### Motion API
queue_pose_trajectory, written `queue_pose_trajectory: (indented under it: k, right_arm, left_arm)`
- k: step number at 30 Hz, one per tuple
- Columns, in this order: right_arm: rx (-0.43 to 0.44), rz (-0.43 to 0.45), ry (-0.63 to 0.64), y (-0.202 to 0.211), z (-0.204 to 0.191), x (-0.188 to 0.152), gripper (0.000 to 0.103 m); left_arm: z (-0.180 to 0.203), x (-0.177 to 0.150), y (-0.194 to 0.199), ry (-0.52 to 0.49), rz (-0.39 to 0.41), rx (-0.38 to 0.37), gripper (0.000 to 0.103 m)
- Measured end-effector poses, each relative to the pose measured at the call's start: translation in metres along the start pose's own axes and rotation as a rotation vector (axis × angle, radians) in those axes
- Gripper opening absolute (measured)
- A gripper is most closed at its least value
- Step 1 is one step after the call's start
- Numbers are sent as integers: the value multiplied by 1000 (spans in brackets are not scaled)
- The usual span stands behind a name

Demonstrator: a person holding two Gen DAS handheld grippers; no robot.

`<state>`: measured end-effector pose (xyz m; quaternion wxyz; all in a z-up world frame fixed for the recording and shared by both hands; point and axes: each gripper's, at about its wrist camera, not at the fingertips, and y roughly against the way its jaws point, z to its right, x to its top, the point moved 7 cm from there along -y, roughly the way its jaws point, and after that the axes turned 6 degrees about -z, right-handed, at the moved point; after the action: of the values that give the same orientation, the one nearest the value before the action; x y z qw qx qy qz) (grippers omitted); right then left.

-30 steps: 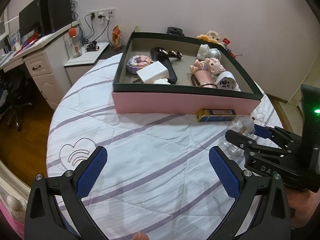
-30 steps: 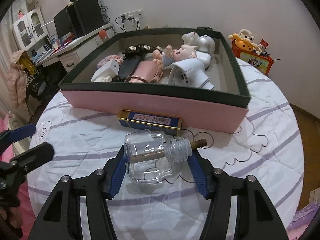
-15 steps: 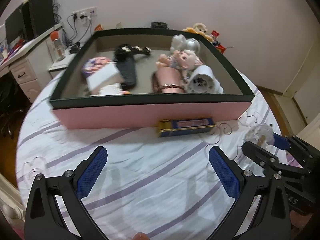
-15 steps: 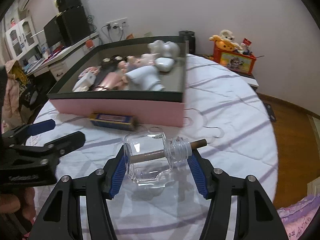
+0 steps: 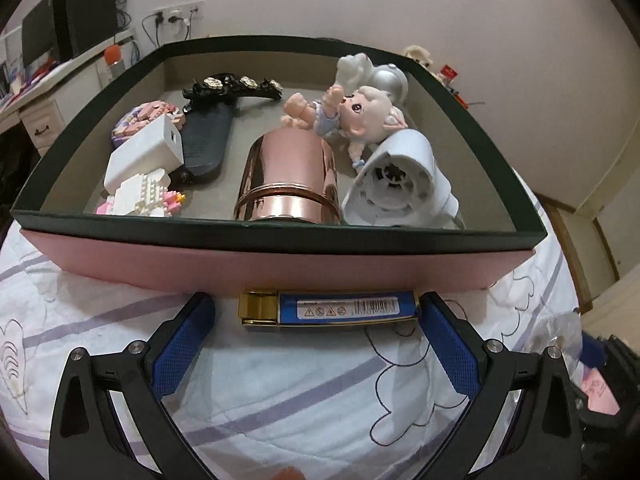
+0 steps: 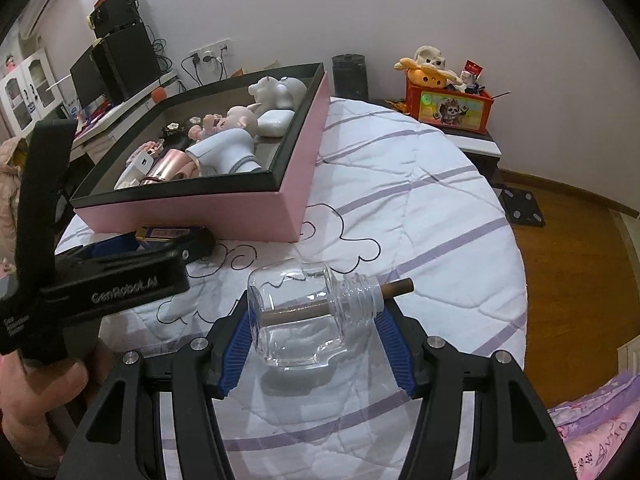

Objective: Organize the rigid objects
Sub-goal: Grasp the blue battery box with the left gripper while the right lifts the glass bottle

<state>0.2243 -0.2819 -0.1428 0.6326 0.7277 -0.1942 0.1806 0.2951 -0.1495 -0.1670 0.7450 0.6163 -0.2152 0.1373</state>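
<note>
A blue and gold box (image 5: 328, 307) lies on the quilt against the front wall of the pink box (image 5: 256, 268). My left gripper (image 5: 316, 312) is open, with one finger at each end of the blue and gold box. My right gripper (image 6: 316, 320) is shut on a clear glass bottle (image 6: 304, 316) with a brown stick through its neck, held above the quilt to the right of the pink box (image 6: 296, 168). The left gripper also shows in the right wrist view (image 6: 132, 256). The pink box holds a rose-gold cup (image 5: 288, 176), a doll (image 5: 360, 116), a white hair dryer (image 5: 400, 176) and other small items.
The white quilt with purple stripes (image 6: 400, 208) covers a round table. A red toy box (image 6: 452, 108) and a dark cylinder (image 6: 350, 76) stand beyond the table's far edge. A desk with monitors (image 6: 116, 72) is at the back left. Wooden floor (image 6: 580, 264) lies right.
My left gripper moved forward and down until its fingers straddle the blue and gold box. My right gripper carried the glass bottle to the right, away from the pink box's front.
</note>
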Motion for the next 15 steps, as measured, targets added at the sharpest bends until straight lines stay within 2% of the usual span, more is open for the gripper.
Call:
queue_pose_trajectory:
  k: [3,8,15]
  right_arm:
    - [7,0,4,-1,-3,0,60]
    - [22,5,15,0,-12,1,60]
    - [35,18,33,9,-27,2,60]
  left_arm:
    - [-5,-4,4,-5,14,27,84]
    - [-17,-10,12,-10,10,-11,84]
    - [-44,-22,34,16,22,0,84]
